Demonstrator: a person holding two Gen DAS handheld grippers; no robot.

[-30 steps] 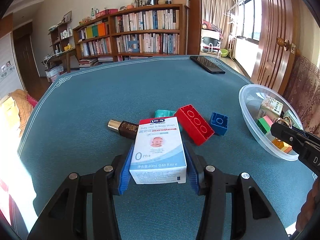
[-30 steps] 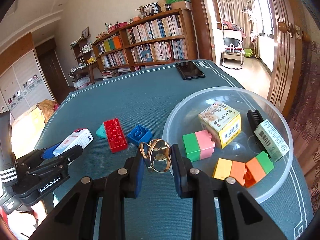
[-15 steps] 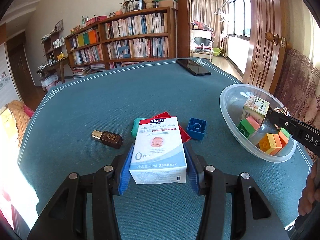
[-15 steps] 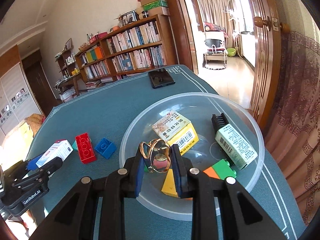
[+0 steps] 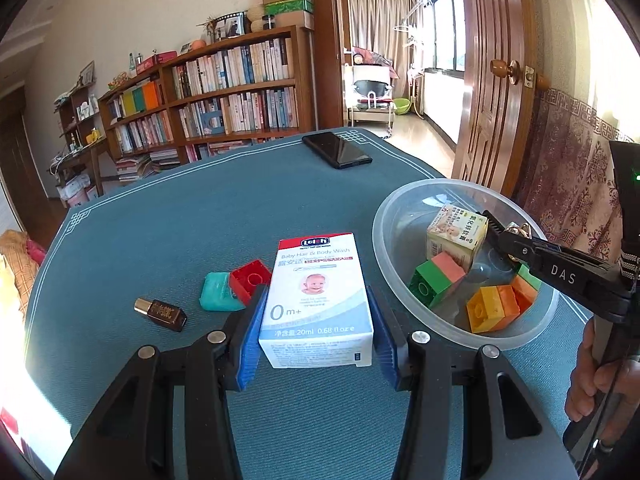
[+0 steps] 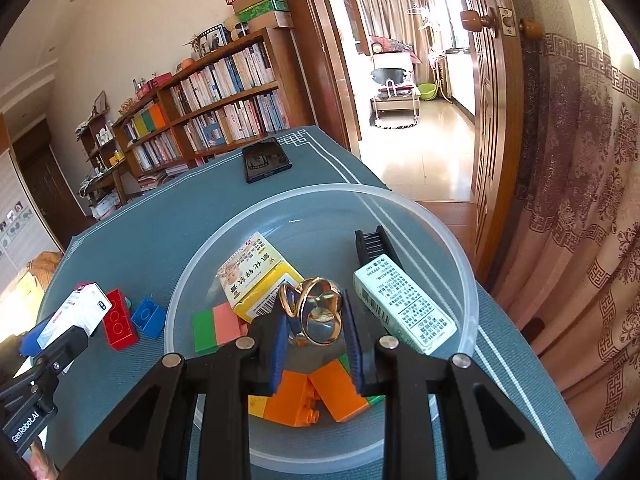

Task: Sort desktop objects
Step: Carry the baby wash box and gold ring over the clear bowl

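Observation:
My left gripper (image 5: 316, 336) is shut on a white and blue baby wash box (image 5: 316, 300), held above the blue table just left of the clear bowl (image 5: 384, 248). My right gripper (image 6: 316, 332) is shut on a gold ring holder (image 6: 316, 312) and holds it over the bowl (image 6: 240, 220). The bowl holds a yellow box (image 6: 256, 272), a pale green box (image 6: 404, 308), a black comb (image 6: 372, 244) and coloured bricks (image 6: 308, 396). On the table lie a red brick (image 5: 248, 280), a teal piece (image 5: 216, 292), a brown bottle (image 5: 162, 314) and a blue brick (image 6: 149, 317).
A black phone (image 5: 336, 150) lies at the table's far edge. The table's right edge runs close behind the bowl, with a wooden door (image 5: 492, 80) and a curtain beyond. A bookshelf (image 5: 208, 96) stands behind the table.
My right gripper has carried the ring holder from beside the bowl to over its middle. My left gripper has moved right with the box, closer to the bowl.

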